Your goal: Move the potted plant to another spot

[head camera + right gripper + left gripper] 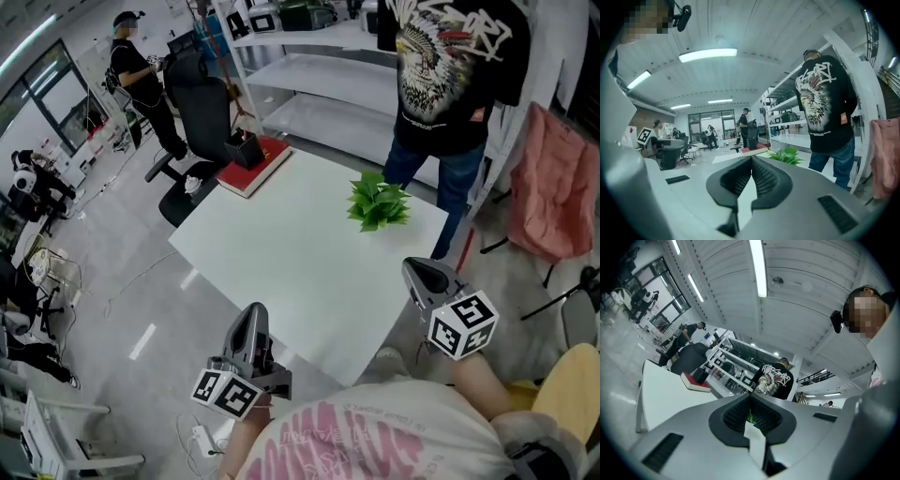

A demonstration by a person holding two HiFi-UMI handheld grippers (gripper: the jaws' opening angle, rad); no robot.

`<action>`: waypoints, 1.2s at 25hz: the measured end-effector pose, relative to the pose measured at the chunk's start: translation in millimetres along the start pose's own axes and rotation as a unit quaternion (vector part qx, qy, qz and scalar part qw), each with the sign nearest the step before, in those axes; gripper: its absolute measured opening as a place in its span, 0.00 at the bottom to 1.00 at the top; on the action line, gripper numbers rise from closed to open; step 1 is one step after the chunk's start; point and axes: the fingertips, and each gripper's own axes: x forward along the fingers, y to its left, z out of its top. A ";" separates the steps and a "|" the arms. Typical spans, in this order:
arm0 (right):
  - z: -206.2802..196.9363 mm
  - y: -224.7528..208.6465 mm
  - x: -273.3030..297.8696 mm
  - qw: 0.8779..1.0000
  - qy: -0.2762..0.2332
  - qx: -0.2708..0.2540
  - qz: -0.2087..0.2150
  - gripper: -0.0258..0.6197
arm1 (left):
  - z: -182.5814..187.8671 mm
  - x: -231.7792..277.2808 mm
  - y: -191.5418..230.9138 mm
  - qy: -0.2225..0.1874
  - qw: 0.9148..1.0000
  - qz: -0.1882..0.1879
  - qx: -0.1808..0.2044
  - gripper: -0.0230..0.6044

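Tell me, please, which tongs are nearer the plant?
Right. The right tongs are at the table edge near the plant; the left tongs are farther, at the other edge.

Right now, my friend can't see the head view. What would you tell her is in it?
A green potted plant sits alone near the far side of a white table. The left claw and right claw, both shut, hover by the table's near side, and a person in a black T-shirt stands beyond the plant.

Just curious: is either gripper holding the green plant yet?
No, the potted plant stands alone on the table, apart from left gripper and right gripper.
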 end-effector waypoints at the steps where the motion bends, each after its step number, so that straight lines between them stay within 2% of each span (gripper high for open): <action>1: 0.1 -7.0 6.9 1.000 0.002 -0.001 0.003 0.06 | 1.4 4.5 3.0 -0.004 1.000 0.009 0.003 0.08; 6: 0.0 -45.9 34.1 1.000 0.016 -0.008 0.020 0.06 | -2.0 22.6 8.5 -0.015 0.998 0.053 0.007 0.08; 12: -10.1 -104.2 66.2 0.999 0.043 -0.007 0.023 0.06 | -12.0 43.4 9.2 -0.026 0.995 0.095 0.008 0.08; 19: -30.7 -156.0 90.9 0.997 0.069 0.003 0.042 0.06 | -24.1 63.7 2.6 -0.030 0.990 0.134 0.014 0.08; 22: -41.5 -169.0 96.6 0.995 0.082 -0.011 0.062 0.07 | -28.3 73.2 1.6 -0.040 0.988 0.149 0.014 0.08; 23: -45.5 -171.6 98.7 0.994 0.086 -0.015 0.073 0.09 | -30.6 77.1 0.8 -0.043 0.987 0.152 0.013 0.08; 24: -50.1 -173.8 101.1 0.992 0.090 -0.016 0.085 0.18 | -33.6 81.4 -0.3 -0.044 0.987 0.155 0.011 0.08; 25: -55.1 -176.1 103.8 0.991 0.095 -0.017 0.096 0.22 | -37.1 85.7 -1.6 -0.045 0.986 0.157 0.011 0.08; 27: -65.3 -180.2 109.5 0.987 0.103 -0.021 0.119 0.25 | -44.4 92.9 -3.7 -0.046 0.986 0.163 0.012 0.08; 28: -70.8 -181.2 112.7 0.985 0.108 -0.024 0.130 0.31 | -47.9 95.1 -4.1 -0.046 0.985 0.167 0.013 0.08; 30: -81.3 -181.0 119.1 0.980 0.122 -0.030 0.154 0.47 | -53.6 96.6 -3.8 -0.046 0.983 0.177 0.015 0.08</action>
